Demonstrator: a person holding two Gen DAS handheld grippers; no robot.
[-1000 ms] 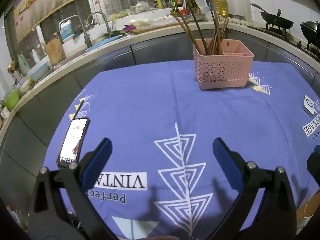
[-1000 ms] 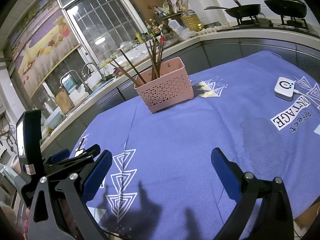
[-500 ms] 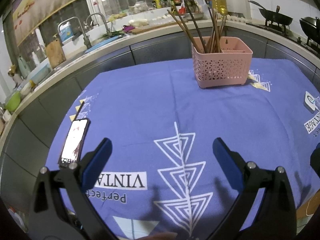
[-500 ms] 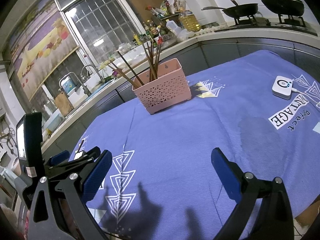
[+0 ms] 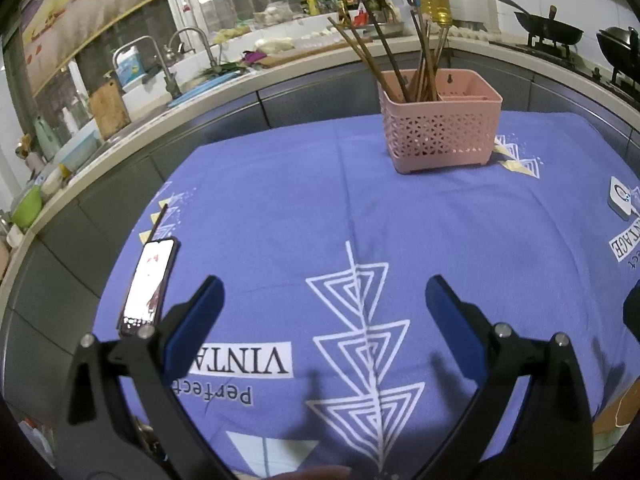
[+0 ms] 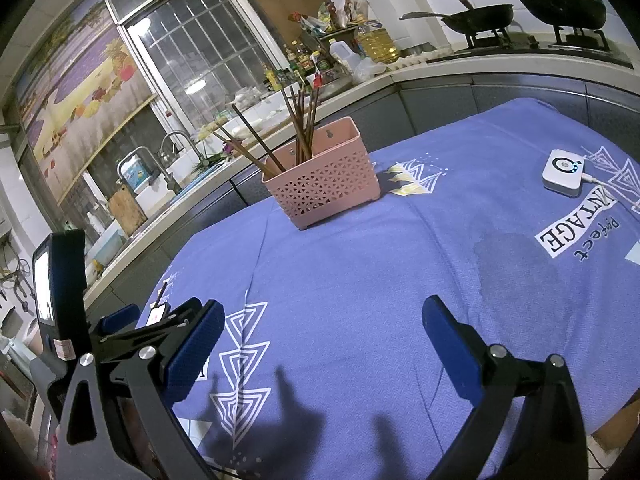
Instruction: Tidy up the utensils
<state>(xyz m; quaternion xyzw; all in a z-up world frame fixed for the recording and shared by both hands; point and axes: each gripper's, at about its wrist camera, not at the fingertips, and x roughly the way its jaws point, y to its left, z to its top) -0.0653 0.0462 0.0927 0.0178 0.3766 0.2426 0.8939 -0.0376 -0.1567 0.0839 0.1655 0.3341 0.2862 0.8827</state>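
Observation:
A pink perforated basket (image 5: 440,124) (image 6: 324,184) stands at the far side of the purple tablecloth (image 5: 320,208) (image 6: 360,272). Several brown chopsticks (image 5: 404,56) (image 6: 298,128) lean upright in its left compartment; the right compartment looks bare. One lone chopstick (image 5: 159,220) (image 6: 161,294) lies on the cloth's left edge, just beyond a phone (image 5: 149,285). My left gripper (image 5: 322,300) is open, hovering low over the near cloth with nothing between its blue pads. My right gripper (image 6: 322,324) is open too and holds nothing. The left gripper's body (image 6: 120,328) shows at the right wrist view's lower left.
A white puck-shaped device (image 6: 564,168) (image 5: 620,196) with a cable lies at the cloth's right. A counter behind carries a sink (image 5: 160,72), bottles (image 6: 372,40) and woks on a stove (image 6: 520,12). The cloth's near edge drops off close below both grippers.
Both views have drifted slightly; the basket sits a little lower and more to the left in frame. Both grippers stay open.

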